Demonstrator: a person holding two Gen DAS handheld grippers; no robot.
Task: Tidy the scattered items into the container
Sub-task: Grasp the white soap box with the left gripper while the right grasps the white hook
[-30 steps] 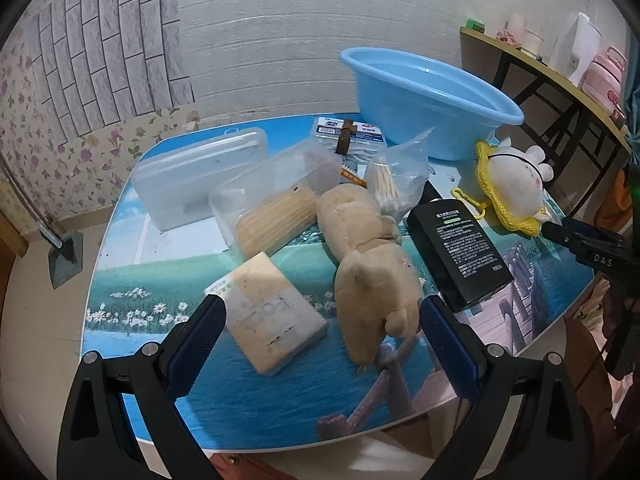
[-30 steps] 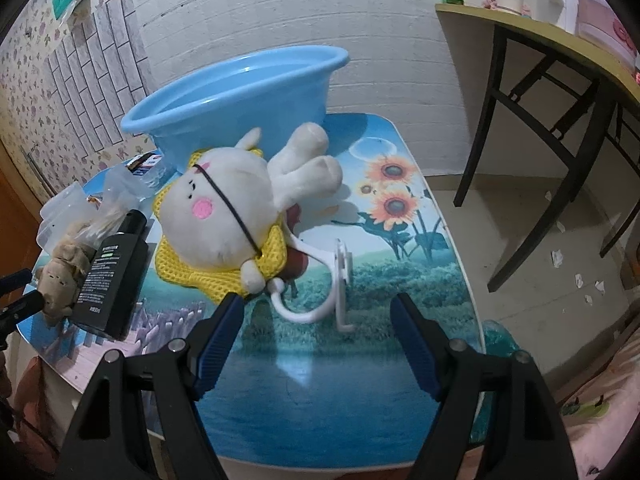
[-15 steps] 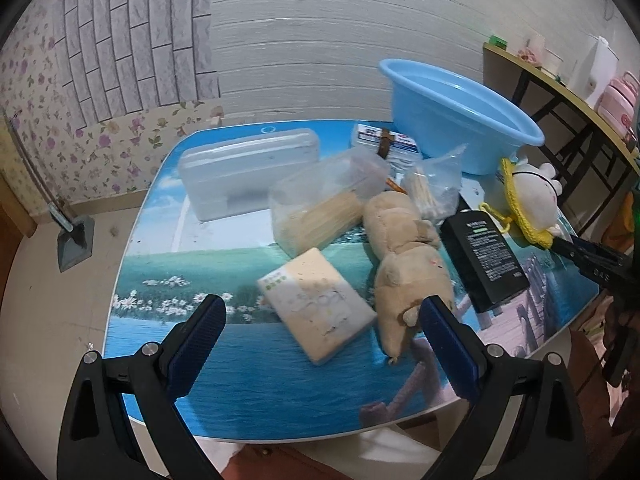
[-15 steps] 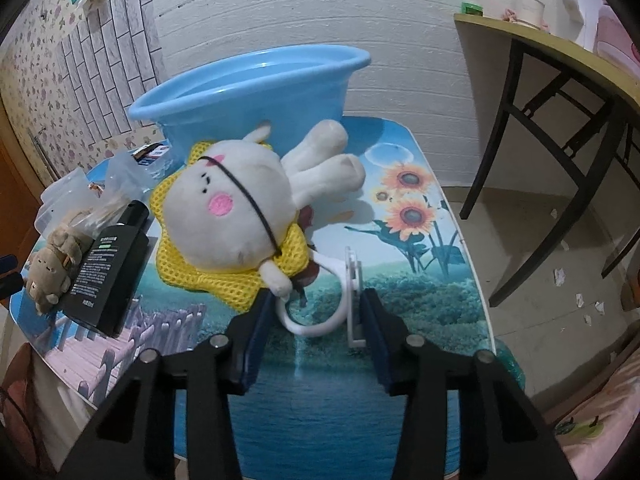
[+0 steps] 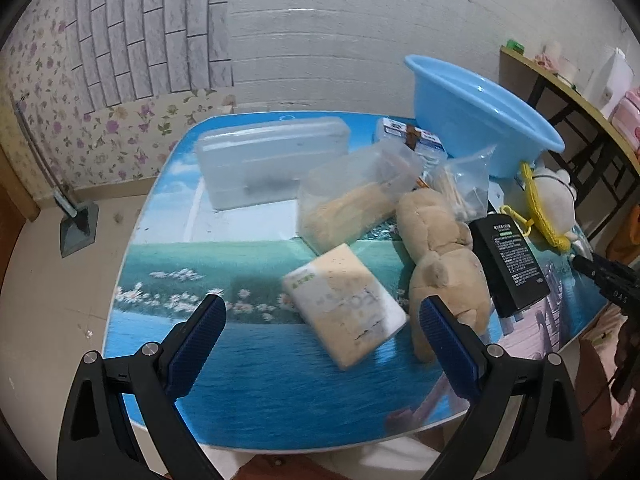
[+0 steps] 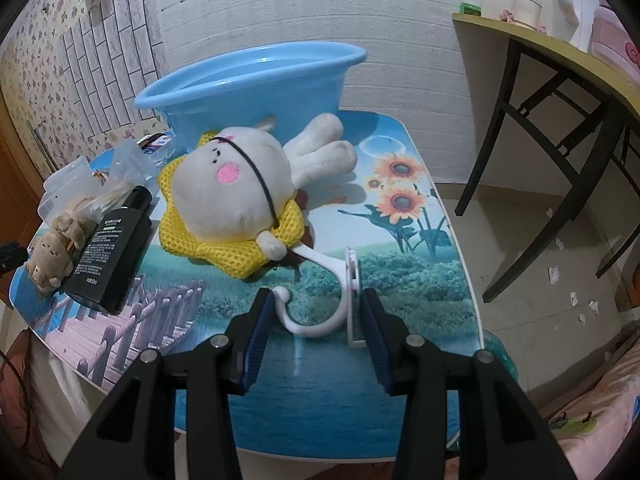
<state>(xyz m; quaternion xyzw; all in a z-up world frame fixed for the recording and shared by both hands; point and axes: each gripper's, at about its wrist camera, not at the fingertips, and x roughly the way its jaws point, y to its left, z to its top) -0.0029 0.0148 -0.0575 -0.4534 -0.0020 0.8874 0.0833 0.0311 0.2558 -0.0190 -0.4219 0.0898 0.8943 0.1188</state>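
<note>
The blue basin (image 6: pixel 256 80) stands at the table's back; it also shows in the left wrist view (image 5: pixel 476 120). A white plush rabbit in a yellow mesh (image 6: pixel 236 200) lies in front of it. A white plastic hook (image 6: pixel 336 300) lies near the front, and my right gripper (image 6: pixel 318 336) has its jaws narrowed around it, the pads touching or nearly touching its two sides. My left gripper (image 5: pixel 320 344) is open and empty above the table's front edge, facing a beige packet (image 5: pixel 344 308), a brown plush toy (image 5: pixel 444 264) and a black bottle (image 5: pixel 512 264).
A clear lidded box (image 5: pixel 268 164), a clear tub of sticks (image 5: pixel 356 200), a plastic bag of sticks (image 5: pixel 464 188) and a small carton (image 5: pixel 408 140) lie behind. A dark-legged side table (image 6: pixel 560 92) stands to the right. A dustpan (image 5: pixel 76 224) sits on the floor at left.
My right gripper moved forward and narrowed its jaws around the white hook. My left gripper drew back and swung left, so the items shifted right in its view.
</note>
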